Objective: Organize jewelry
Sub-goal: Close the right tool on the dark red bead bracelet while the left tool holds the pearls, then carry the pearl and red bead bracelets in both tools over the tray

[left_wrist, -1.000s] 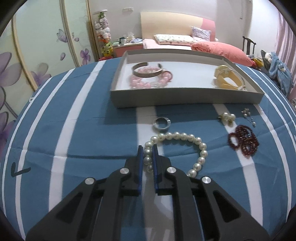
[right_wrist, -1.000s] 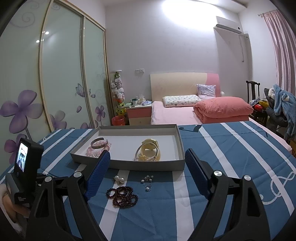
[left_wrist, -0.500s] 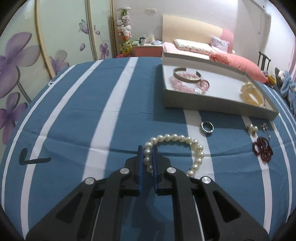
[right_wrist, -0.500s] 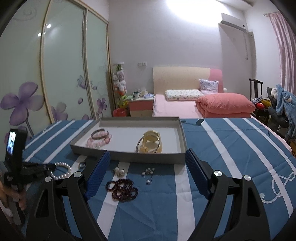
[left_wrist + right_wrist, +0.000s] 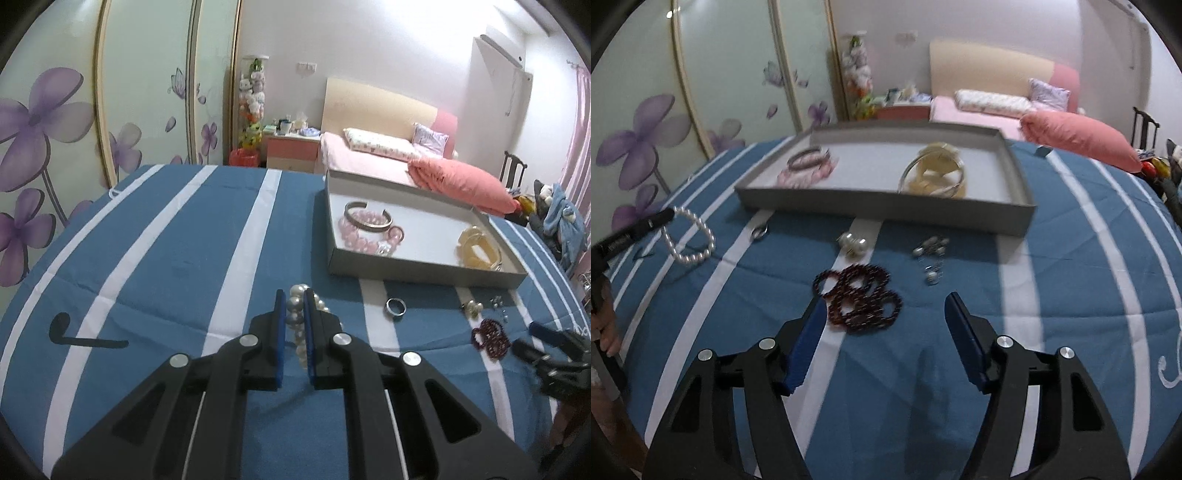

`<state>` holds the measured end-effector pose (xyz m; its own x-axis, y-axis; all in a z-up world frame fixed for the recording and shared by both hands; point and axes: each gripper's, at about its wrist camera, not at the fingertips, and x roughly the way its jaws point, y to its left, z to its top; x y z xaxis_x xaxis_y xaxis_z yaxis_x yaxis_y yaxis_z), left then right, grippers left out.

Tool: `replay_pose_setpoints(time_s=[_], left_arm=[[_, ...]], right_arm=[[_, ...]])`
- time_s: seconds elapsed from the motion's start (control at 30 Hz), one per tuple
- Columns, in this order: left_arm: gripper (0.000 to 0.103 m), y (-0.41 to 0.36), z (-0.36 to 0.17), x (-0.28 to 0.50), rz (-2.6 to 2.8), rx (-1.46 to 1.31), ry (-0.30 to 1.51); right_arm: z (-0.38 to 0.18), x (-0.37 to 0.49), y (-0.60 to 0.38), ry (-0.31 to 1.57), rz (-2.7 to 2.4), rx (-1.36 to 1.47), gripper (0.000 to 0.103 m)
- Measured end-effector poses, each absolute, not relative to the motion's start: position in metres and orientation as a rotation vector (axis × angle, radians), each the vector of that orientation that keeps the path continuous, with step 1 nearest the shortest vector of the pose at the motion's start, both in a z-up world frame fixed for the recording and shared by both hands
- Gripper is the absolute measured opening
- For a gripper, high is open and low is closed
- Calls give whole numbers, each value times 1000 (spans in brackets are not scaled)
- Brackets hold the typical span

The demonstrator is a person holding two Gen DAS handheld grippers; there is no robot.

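Clearly the pearl bracelet (image 5: pixel 297 317) hangs limp and slippery, pinched on one strand by the left gripper (image 5: pixel 294 295) above the striped blue cloth. The right gripper (image 5: pixel 884 301), nothing between its closing fingers, nears the garnet beads (image 5: pixel 858 297) (light, loose) before the grey tray (image 5: pixel 424 264); bedroom behind.

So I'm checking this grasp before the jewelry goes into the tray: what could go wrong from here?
The left gripper pinches only a few beads of the pearl bracelet, so the dangling loop may slip out or catch the tray's wall. The right gripper, jaws closing beside the dark red beads, could grab just one coil or snag cloth.
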<state>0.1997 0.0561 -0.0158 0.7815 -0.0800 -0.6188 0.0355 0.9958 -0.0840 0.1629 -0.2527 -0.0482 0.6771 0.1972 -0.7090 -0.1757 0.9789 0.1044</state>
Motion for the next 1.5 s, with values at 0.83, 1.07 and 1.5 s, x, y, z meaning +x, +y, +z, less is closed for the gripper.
replay_pose_setpoints(time_s=[0.83, 1.07, 1.5], left_arm=[[10, 50, -2, 190, -94, -78, 620], [10, 44, 7, 181, -118, -76, 584], [10, 33, 28, 164, -155, -75, 513]], right_arm=[[-32, 172, -253, 752, 240, 51, 9], [0, 157, -270, 596, 227, 110, 9], [36, 137, -278, 411, 222, 129, 9]])
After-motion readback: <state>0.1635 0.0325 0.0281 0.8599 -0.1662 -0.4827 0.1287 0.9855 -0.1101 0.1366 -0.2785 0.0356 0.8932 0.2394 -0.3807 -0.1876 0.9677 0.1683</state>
